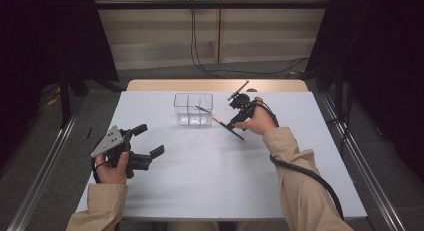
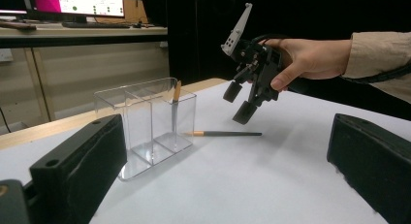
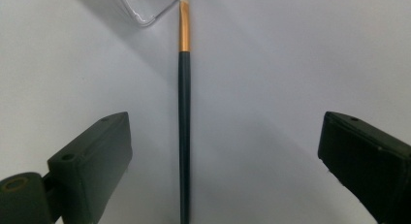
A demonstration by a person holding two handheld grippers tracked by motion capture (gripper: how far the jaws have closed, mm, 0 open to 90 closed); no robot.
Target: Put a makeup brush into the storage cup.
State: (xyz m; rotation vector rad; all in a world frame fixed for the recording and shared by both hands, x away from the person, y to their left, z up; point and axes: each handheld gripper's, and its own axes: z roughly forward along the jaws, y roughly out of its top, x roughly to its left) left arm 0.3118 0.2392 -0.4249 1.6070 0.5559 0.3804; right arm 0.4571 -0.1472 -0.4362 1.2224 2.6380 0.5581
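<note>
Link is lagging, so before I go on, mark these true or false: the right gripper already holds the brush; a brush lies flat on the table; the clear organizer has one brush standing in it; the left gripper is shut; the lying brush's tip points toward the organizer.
1. The right gripper already holds the brush. False: its jaws stand open above the lying brush, gripping nothing.
2. A brush lies flat on the table. True.
3. The clear organizer has one brush standing in it. True: the standing brush leans in a compartment.
4. The left gripper is shut. False: its jaws are wide open and empty.
5. The lying brush's tip points toward the organizer. True.
</note>
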